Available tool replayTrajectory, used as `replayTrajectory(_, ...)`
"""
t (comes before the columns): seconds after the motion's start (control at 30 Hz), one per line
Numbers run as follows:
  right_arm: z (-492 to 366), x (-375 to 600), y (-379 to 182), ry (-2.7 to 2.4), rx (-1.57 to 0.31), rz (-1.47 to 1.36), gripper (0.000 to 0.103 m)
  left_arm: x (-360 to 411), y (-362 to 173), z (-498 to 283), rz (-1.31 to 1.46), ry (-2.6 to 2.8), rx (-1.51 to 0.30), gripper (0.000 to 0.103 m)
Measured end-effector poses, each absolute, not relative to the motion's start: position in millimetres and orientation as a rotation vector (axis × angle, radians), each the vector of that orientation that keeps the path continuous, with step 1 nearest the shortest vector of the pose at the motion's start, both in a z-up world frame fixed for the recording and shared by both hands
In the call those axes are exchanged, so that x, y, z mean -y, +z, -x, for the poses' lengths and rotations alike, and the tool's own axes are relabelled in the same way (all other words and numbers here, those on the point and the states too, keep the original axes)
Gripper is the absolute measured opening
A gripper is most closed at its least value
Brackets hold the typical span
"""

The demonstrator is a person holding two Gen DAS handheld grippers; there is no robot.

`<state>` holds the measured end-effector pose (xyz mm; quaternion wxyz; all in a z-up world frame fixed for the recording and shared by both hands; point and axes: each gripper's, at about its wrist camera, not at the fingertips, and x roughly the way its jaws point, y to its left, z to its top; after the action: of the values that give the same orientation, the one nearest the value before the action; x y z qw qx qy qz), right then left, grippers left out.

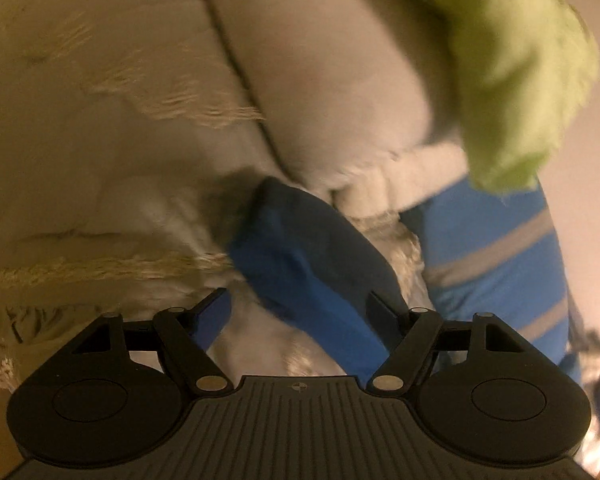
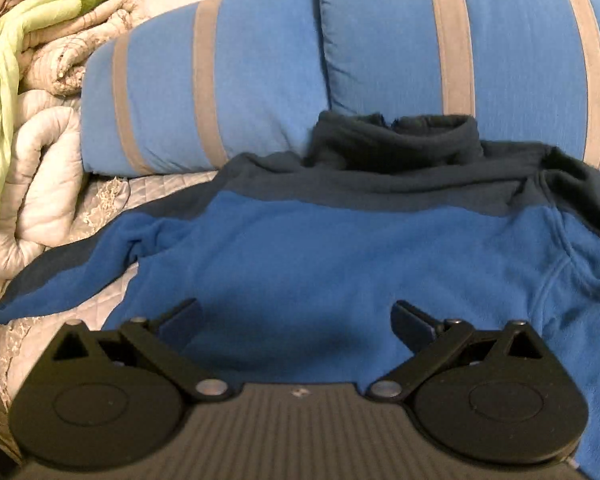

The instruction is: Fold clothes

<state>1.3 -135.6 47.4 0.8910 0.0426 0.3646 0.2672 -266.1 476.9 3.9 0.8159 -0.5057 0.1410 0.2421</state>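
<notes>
Both grippers' fingers wide apart, left gripper [image 1: 300, 304] perhaps touching sleeve [image 1: 300, 256]

Two blue grey-striped pillows [image 2: 228, 80], a bunched pale quilt [image 2: 48, 168], a green cloth [image 2: 4, 92] draped over it.

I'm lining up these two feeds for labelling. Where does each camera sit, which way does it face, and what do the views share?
Left wrist: on the left gripper, looking down along its open fingers at the blue sleeve on the cream quilt.
Right wrist: on the right gripper, facing the blue fleece top and striped pillows.
Only each gripper shows of the person.
Shared: fleece, a striped pillow, green cloth.
</notes>
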Motion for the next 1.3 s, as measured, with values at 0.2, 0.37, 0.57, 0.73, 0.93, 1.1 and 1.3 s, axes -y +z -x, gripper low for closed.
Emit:
replayTrajectory(0.2,-5.4,137.7,43.4,0.542,-0.794,-0.116,0.103,-496.3,-23.5,265.5,1.208,0.54,-0.235,0.042)
replayTrajectory(0.37,-7.3,137.0,39.2,0.522,-0.814,-0.102,0.103,-504.1,-34.4,264.2,1.22,0.532,-0.192,0.04)
replayTrajectory(0.57,-11.2,135.5,33.7,0.503,-0.841,-0.095,0.103,-508.4,-37.4,253.6,1.239,0.544,-0.185,0.032)
replayTrajectory(0.73,-12.0,132.7,32.7,0.498,-0.845,-0.081,0.103,-503.6,-15.8,256.2,1.186,0.549,-0.231,0.024)
replayTrajectory(0.93,-12.5,129.3,32.7,0.512,-0.855,-0.067,0.103,-451.7,72.0,242.7,0.806,0.489,-0.291,0.023)
replayTrajectory(1.1,-10.1,125.4,30.0,0.522,-0.876,-0.033,0.103,-399.7,151.9,223.9,0.458,0.411,-0.322,0.023)
replayTrajectory(1.3,-7.6,121.7,25.1,0.528,-0.906,-0.008,0.103,-348.3,235.2,173.1,0.157,0.356,-0.271,0.023)
